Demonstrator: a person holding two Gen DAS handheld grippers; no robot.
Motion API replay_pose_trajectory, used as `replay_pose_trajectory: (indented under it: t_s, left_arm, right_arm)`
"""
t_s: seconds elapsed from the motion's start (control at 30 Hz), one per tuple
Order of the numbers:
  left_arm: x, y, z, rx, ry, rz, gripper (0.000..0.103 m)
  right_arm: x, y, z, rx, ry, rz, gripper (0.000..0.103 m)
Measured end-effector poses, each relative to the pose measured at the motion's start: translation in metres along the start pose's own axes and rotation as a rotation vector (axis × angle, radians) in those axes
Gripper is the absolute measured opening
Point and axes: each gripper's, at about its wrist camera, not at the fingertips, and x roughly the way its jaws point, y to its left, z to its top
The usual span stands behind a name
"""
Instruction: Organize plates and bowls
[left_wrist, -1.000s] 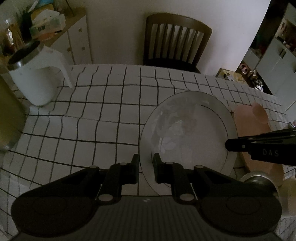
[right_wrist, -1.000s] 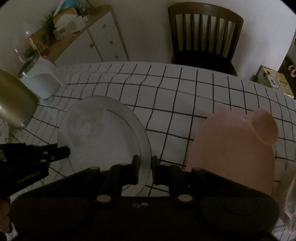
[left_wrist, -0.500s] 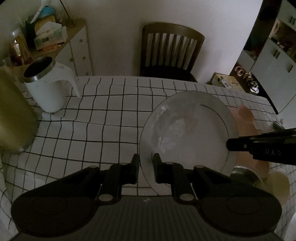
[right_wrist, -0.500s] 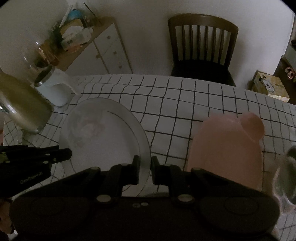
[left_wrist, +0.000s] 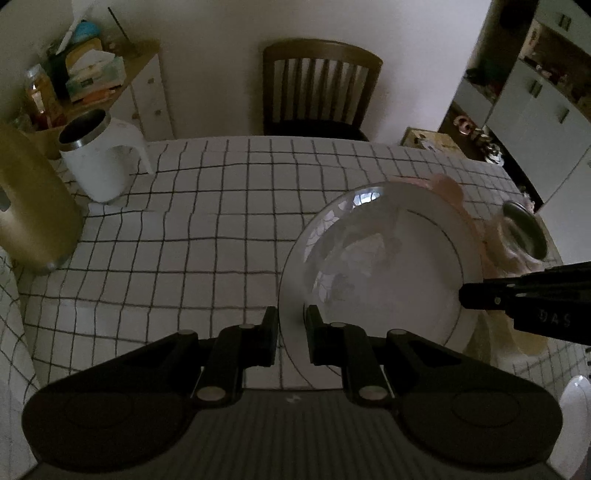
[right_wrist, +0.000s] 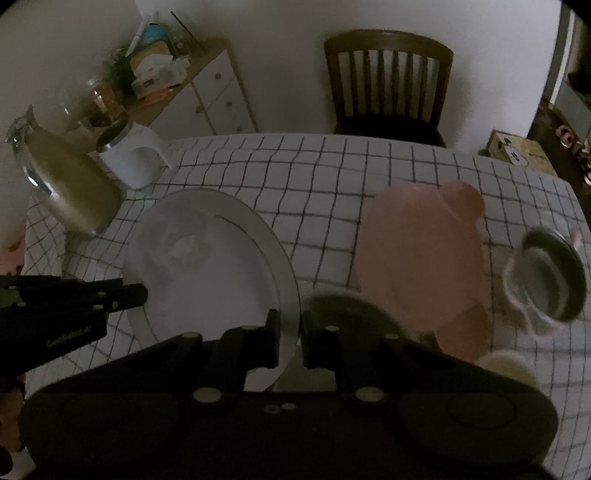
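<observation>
A large white plate (left_wrist: 380, 266) with a thin dark ring hangs tilted above the checked tablecloth (left_wrist: 192, 236). My left gripper (left_wrist: 291, 321) is shut on its near left rim. My right gripper (right_wrist: 290, 325) is shut on the opposite rim of the same plate (right_wrist: 207, 266). In the left wrist view the right gripper (left_wrist: 480, 295) shows at the plate's right edge; in the right wrist view the left gripper (right_wrist: 136, 293) shows at its left edge. Below and to the right lie a pink plate (right_wrist: 417, 251) with ears, a metal bowl (right_wrist: 554, 277) and a dark bowl (right_wrist: 343, 314).
A white jug (left_wrist: 96, 162) and a gold flask (left_wrist: 33, 206) stand at the table's left end. A wooden chair (left_wrist: 319, 85) is behind the table, a cluttered white cabinet (left_wrist: 147, 96) at the back left. A small cream bowl (right_wrist: 506, 365) sits near the pink plate.
Both grippers have risen with the white plate between them, and the table now looks farther below. The plate has drifted rightward over the pink plate, and more bowls have come into view.
</observation>
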Motion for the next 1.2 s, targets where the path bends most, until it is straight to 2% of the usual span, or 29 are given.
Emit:
replay_pose_trajectory:
  t_s: [0.33,0.7,1.2]
  left_arm:
    - [-0.026,-0.039,-0.042,0.049,0.011,-0.031,0.015]
    - [-0.036,-0.095,-0.097,0.126,0.078,-0.109,0.015]
    - [-0.014,-0.192,-0.144,0.268,0.195,-0.21,0.015]
  right_arm:
    - [-0.036,-0.02,-0.053,0.053,-0.002,0.0,0.012]
    - [-0.068,-0.058,-0.124,0.154,0.028,-0.024,0.012]
    - [-0.109,-0.136,-0.204,0.305,0.058,-0.083,0.011]
